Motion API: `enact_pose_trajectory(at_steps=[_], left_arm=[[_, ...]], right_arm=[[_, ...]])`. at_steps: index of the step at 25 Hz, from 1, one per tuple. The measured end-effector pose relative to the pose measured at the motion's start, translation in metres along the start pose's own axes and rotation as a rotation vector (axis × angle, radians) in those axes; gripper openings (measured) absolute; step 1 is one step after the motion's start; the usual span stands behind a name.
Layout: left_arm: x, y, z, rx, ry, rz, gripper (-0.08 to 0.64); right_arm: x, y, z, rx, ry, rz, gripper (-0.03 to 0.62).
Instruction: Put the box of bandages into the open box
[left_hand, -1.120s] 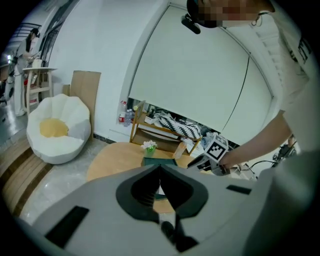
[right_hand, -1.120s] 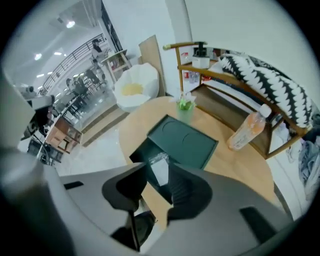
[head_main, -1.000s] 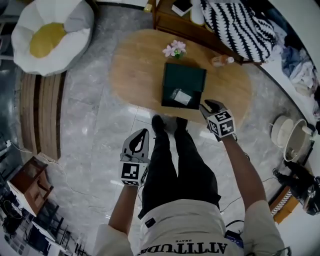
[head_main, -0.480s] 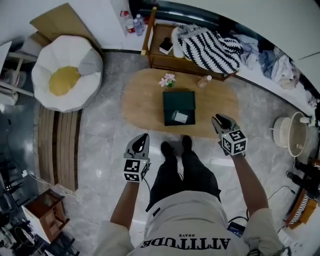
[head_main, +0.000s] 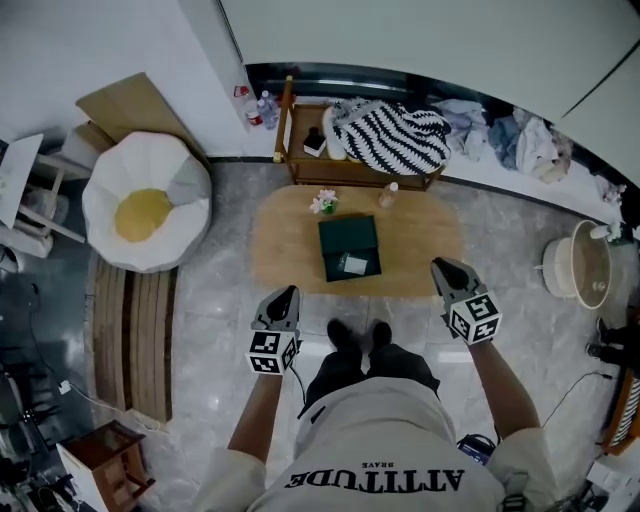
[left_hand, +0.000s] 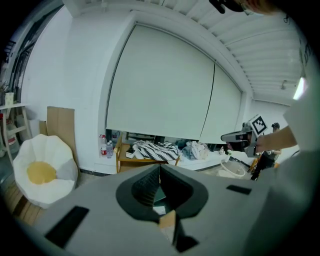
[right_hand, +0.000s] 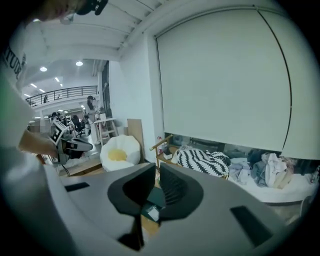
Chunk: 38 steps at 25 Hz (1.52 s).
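- Evidently finished, by my reading: the head view has the box of bandages (head_main: 355, 265) lying inside the open box (head_main: 340, 238) on the counter (head_main: 420, 240). The left gripper (head_main: 283, 297) and right gripper (head_main: 446, 270) both hang well apart from it, with nothing to carry.
- Left gripper view: fingers (left_hand: 142, 187) pressed together, empty.
- Right gripper view: fingers (right_hand: 176, 192) have just been closing; a thin slit shows, nothing between them.

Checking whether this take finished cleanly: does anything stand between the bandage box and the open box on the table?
Nothing visible does. A small pale box, presumably the bandages, already lies inside the dark green open box on the oval wooden table. Flowers and a bottle stand apart, at the table's far edge.
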<state>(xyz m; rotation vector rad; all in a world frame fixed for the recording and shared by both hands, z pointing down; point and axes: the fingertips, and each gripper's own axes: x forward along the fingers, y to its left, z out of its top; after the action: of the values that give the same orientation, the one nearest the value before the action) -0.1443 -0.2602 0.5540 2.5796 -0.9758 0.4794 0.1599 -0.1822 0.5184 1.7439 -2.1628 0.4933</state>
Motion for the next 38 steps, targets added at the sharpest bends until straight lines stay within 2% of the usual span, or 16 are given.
enact_pose_trajectory(at_steps=[3, 9, 16, 21, 28, 38], left_arm=[[-0.015, -0.019, 0.013, 0.006, -0.018, -0.002, 0.021], [-0.029, -0.046, 0.037, 0.076, -0.061, -0.001, 0.021], [-0.048, -0.066, 0.073, 0.060, -0.151, 0.047, 0.021], [-0.061, -0.075, 0.089, 0.083, -0.198, 0.074, 0.021], [-0.067, -0.078, 0.092, 0.106, -0.207, 0.104, 0.021], [-0.072, -0.074, 0.105, 0.122, -0.212, 0.108, 0.021]], right_arm=[[-0.032, 0.000, 0.010, 0.009, -0.044, -0.015, 0.041], [-0.080, -0.023, 0.033, 0.007, -0.183, -0.092, 0.038], [-0.118, -0.048, 0.046, 0.021, -0.245, -0.111, 0.035], [-0.133, -0.051, 0.043, 0.005, -0.256, -0.108, 0.035], [-0.143, -0.053, 0.053, -0.030, -0.282, -0.103, 0.035], [-0.143, -0.050, 0.076, -0.058, -0.303, -0.101, 0.020]])
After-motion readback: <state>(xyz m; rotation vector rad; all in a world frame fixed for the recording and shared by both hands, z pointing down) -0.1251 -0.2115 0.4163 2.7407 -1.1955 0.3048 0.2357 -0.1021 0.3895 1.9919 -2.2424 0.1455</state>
